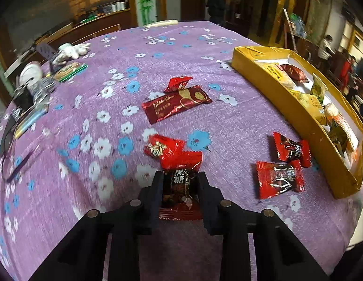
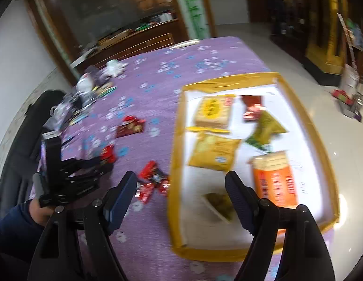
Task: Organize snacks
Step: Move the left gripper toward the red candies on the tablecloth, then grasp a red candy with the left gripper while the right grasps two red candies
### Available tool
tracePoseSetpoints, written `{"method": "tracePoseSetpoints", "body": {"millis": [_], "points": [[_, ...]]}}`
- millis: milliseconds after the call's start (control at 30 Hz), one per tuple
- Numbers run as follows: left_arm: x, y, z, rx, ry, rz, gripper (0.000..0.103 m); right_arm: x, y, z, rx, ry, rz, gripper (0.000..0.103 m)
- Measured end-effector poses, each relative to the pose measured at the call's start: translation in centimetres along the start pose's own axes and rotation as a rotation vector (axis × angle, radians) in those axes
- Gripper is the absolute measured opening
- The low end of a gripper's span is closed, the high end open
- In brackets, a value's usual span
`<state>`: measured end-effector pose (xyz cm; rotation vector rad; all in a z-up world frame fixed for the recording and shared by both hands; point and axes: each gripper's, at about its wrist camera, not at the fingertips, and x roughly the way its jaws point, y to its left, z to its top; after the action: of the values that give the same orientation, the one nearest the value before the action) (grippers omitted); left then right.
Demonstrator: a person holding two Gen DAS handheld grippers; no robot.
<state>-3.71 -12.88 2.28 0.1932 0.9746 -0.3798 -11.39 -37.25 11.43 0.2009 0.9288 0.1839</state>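
My left tongs (image 1: 180, 187) are clamped on a red brown-sugar candy (image 1: 180, 182), just above the purple flowered bench (image 1: 134, 75). Two more red candies (image 1: 284, 166) lie at 3 o'clock from it, beside the yellow box (image 1: 298, 117). My right tongs (image 2: 181, 187) are spread wide, gripping nothing, hovering over that box's near-left corner.

Restaurant-like hall: wooden partitions (image 1: 230, 2), tiled floor (image 2: 287, 53), flowered tablecloth (image 1: 158, 53), people (image 1: 326, 46) beyond.
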Motion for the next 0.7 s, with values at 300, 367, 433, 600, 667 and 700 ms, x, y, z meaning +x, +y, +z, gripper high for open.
{"method": "tracePoseSetpoints", "body": {"millis": [300,367,433,600,667,700], "points": [[-2.4,1.2,-3.4,-0.101,0.029,-0.038,0.027,6.2,7.0,-0.3,-0.287,0.259,0.144,0.063],[-2.7,1.4,-3.9,-0.11,0.03,-0.035,0.028,8.2,7.7,-0.1,-0.302,0.336,0.192,0.048],[-3.0,1.6,-4.2,-0.116,0.033,-0.03,0.028,9.6,8.2,0.2,-0.33,0.369,0.177,0.04],[-3.3,1.4,-4.9,-0.111,0.029,-0.019,0.028,11.9,9.3,0.7,-0.449,0.417,0.146,0.04],[-3.3,1.3,-4.9,-0.103,0.027,-0.014,0.028,13.0,9.3,0.6,-0.472,0.455,0.142,0.04],[-3.3,1.3,-4.8,-0.102,0.027,-0.015,0.028,13.1,9.3,0.7,-0.487,0.447,0.137,0.041]]}}
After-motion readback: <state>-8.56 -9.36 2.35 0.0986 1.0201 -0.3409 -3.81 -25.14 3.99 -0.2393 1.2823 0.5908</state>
